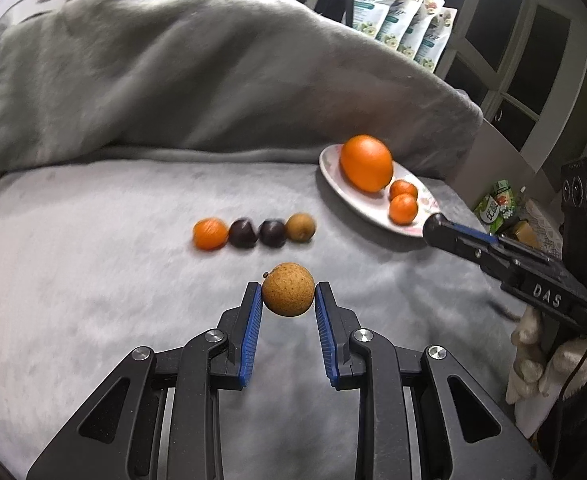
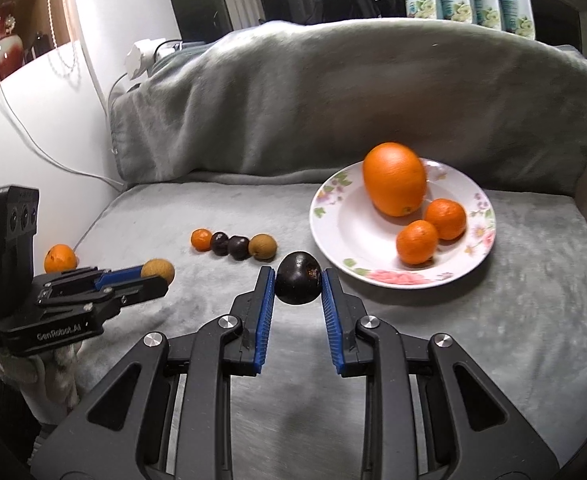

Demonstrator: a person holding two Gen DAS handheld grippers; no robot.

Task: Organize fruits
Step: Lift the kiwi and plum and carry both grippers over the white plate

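Two small fruits held, one in each gripper

Both grippers are loaded. The left gripper (image 1: 288, 294) has its jaws pinching a round, tan, speckled-skinned fruit (image 1: 288, 289) across its widest part, blue ribbed pads (image 1: 253, 320) on either flank, above the grey plush blanket (image 1: 93, 280). The right gripper (image 2: 298, 284) pinches a dark purple, glossy round fruit (image 2: 298, 283) the same way, just beside the rim of the white floral plate (image 2: 325, 216).

Each fruit looks light and firm, though the dark one's smooth skin could slip and would likely bruise under a hard squeeze; a hold across the middle, as now, seems the safest.

Four small fruits lie touching in a row on the blanket: an orange mandarin (image 2: 202, 239), two dark ones and a tan one (image 2: 262, 246). A large orange (image 2: 395, 179) and two small mandarins rest on the plate. Another mandarin (image 2: 59, 258) lies alone at the left.

Both grippers point forward and slightly downward, near each other, low over the blanket.
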